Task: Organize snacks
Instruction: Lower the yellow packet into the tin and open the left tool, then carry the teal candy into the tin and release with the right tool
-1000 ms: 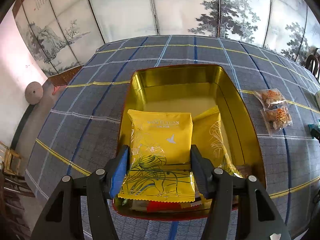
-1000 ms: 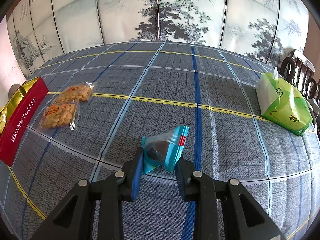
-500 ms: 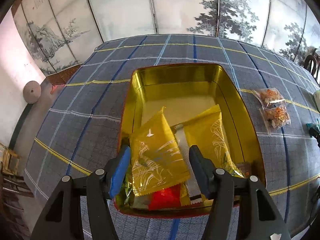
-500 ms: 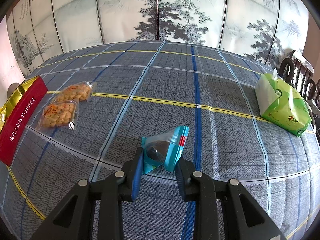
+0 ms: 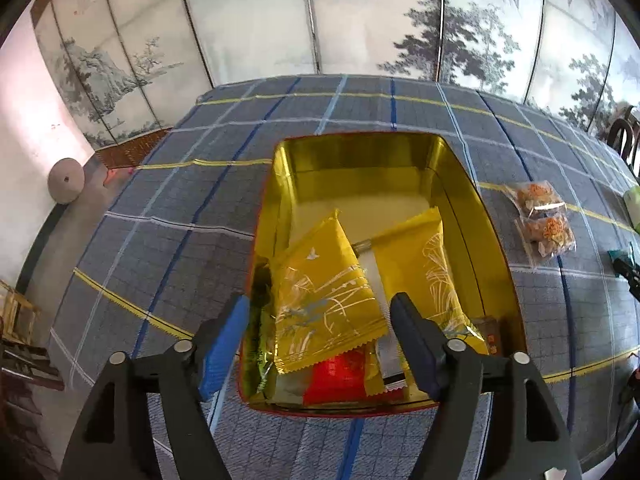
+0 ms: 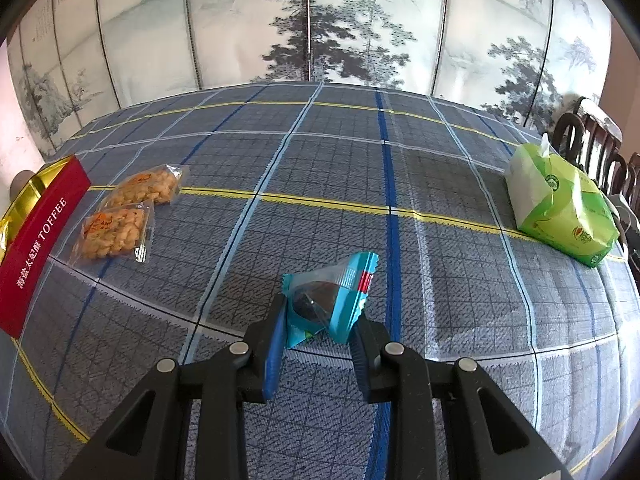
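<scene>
My left gripper (image 5: 318, 334) hangs wide open over the near end of the tin (image 5: 460, 168), gripping nothing. A yellow packet (image 5: 328, 300) lies tilted in the tin between its fingers. My right gripper (image 6: 320, 330) is clamped on a blue packet (image 6: 332, 300) above the plaid cloth (image 6: 320, 160). Two clear cracker packs (image 6: 128, 212) lie just right of the tin; a green tissue pack (image 6: 560, 208) sits far right. A painted screen (image 6: 320, 20) stands behind.
</scene>
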`<state>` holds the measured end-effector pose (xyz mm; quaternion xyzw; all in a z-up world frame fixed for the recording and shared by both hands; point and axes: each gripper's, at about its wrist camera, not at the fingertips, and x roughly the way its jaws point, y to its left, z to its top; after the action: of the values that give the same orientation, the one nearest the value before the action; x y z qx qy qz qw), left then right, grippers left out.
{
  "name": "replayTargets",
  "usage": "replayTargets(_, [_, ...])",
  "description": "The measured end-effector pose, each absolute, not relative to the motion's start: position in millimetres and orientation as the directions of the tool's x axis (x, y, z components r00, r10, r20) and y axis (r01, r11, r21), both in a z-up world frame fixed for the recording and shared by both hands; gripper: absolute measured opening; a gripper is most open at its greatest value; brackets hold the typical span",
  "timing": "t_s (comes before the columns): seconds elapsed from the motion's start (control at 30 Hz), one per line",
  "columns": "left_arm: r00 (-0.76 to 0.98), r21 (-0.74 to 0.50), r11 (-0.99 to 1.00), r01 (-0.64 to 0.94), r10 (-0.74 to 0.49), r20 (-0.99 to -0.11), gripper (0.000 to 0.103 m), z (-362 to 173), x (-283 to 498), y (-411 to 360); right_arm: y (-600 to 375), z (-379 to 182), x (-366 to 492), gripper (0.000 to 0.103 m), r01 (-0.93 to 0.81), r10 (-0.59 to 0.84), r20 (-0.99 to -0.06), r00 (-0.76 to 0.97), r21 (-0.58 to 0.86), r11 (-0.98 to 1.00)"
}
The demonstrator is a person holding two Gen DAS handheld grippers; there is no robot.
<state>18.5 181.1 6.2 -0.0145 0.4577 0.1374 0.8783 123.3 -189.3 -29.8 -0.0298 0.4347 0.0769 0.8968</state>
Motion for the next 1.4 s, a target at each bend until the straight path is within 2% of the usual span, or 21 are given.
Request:
replayTargets(0.3, [0.561, 0.08, 0.96, -0.267, 0.222, -0.797, 0.084, 14, 10, 182, -186, -27, 122, 0.028, -0.134, 0.093, -0.788, 0.609, 0.014, 0.991])
replayTargets(0.5, [0.579, 0.067, 0.959, -0.276, 0.222, -0.785, 0.087, 19, 2, 183, -181, -7, 116, 0.028, -0.144, 0.128, -0.767, 0.629, 0.047, 0.989])
replayTargets(1.1, [0.576, 0.083, 0.937, -0.34, 0.278, -0.769, 0.087, 31, -26, 205, -30, 43, 79, 0.028, -0.476, 0.402, -0.709, 0.579, 0.106, 0.873])
replayTargets(1.4, [0.56, 0.084, 0.923, -0.377, 0.299, -0.773, 0.087, 28, -37, 220, 33, 47, 73, 0.028, -0.577, 0.439, -0.724, 0.532, 0.07, 0.814])
